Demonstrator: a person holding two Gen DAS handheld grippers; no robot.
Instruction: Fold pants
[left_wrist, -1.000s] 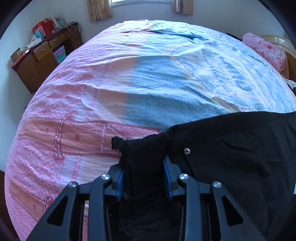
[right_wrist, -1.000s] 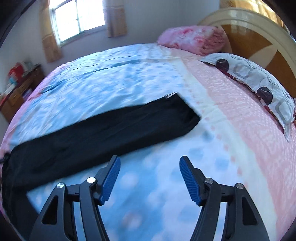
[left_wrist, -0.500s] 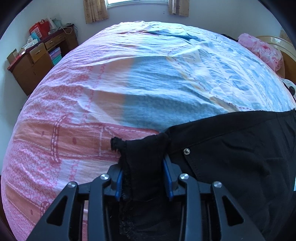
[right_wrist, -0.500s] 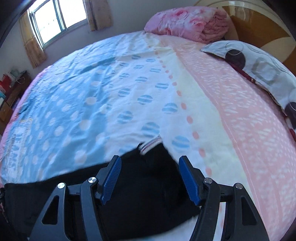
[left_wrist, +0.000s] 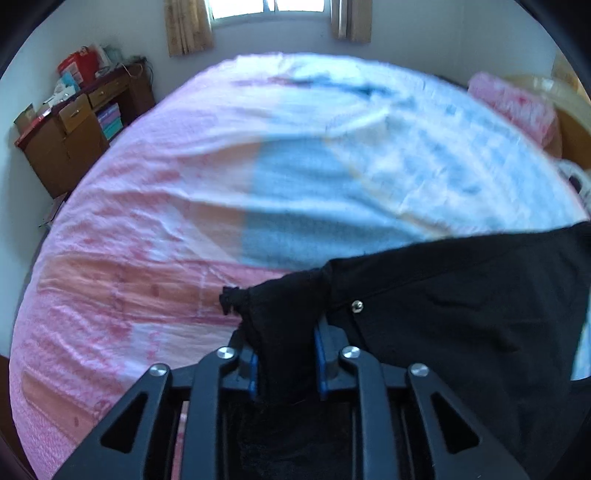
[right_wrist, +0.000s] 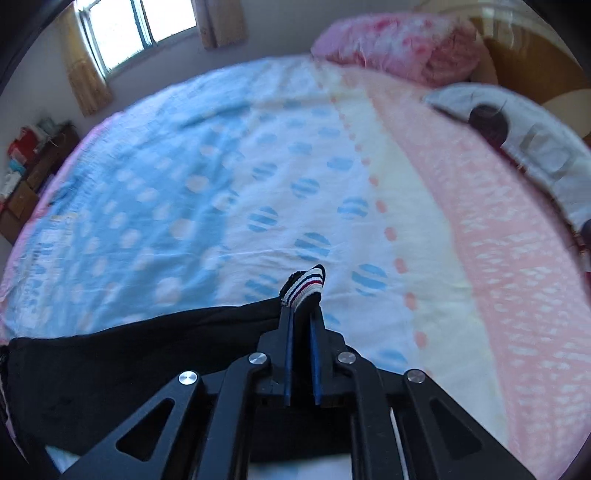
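Note:
Black pants (left_wrist: 461, 314) lie across the bed, a small metal button (left_wrist: 356, 305) showing near the waist. My left gripper (left_wrist: 286, 332) has a bunched corner of the waist between its blue pads, and its jaws are closing tighter on it. In the right wrist view the pants (right_wrist: 129, 354) stretch away to the left. My right gripper (right_wrist: 301, 314) is shut on the leg end, and the striped cuff (right_wrist: 306, 282) sticks out past its fingertips.
The bedspread (right_wrist: 258, 166) is blue, white and pink. A folded pink blanket (right_wrist: 399, 44) and a patterned pillow (right_wrist: 517, 125) lie by the headboard at the right. A cluttered wooden desk (left_wrist: 74, 125) stands beyond the bed's left side.
My right gripper travelled along the pants to the leg end and shut on the striped cuff. My left gripper squeezed tighter on the waist and rose slightly.

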